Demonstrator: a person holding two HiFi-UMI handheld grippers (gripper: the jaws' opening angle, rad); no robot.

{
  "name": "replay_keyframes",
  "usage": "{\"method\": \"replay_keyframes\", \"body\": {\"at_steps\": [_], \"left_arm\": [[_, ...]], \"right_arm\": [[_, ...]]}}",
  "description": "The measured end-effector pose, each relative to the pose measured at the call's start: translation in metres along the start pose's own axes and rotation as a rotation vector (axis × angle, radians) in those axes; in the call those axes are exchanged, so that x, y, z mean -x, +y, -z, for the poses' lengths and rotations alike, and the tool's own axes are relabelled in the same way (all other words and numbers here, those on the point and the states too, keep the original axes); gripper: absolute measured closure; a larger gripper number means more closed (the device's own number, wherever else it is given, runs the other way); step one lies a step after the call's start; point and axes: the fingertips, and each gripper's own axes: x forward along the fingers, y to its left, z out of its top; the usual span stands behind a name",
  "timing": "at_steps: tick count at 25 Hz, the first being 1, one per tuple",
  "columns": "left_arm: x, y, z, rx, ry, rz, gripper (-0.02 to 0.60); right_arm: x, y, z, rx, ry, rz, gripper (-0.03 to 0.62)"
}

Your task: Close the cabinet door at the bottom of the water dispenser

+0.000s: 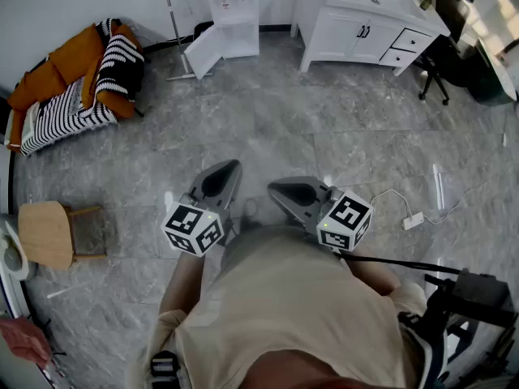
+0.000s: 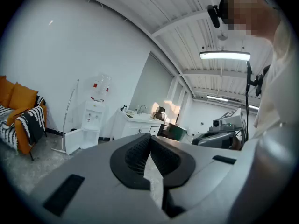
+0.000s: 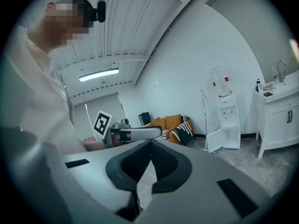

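Grey tiled floor (image 1: 243, 136); orange sofa (image 1: 69, 63); white vanity (image 1: 365, 19).

I hold my left gripper (image 1: 233, 169) and right gripper (image 1: 276, 190) side by side at my waist, tilted slightly down, jaws together, empty.

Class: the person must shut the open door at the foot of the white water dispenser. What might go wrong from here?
1. A thin metal pole stands right beside the open white cabinet door of the white water dispenser; a careless reach might knock it over.
2. A loose white cable lies on the grey floor to the right of the person; a step there might snag it.
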Motion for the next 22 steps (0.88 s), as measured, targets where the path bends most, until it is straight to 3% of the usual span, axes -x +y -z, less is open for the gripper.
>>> {"method": "replay_keyframes", "body": {"at_steps": [6, 14, 22], "left_arm": [[-0.036, -0.023, 0.001, -0.044, 0.021, -0.013, 0.592], [-0.098, -0.047, -0.005, -0.002, 0.04, -0.081, 0.592], [-0.142, -0.078, -0.001, -0.051, 0.082, -0.111, 0.592]], "right_arm": [[0.034, -0.028, -0.001, 0.004, -0.012, -0.002, 0.58], [0.084, -0.086, -0.018, 0.0, -0.015, -0.039, 0.58], [0.122, -0.121, -0.009, -0.006, 0.01, -0.055, 0.58]]}}
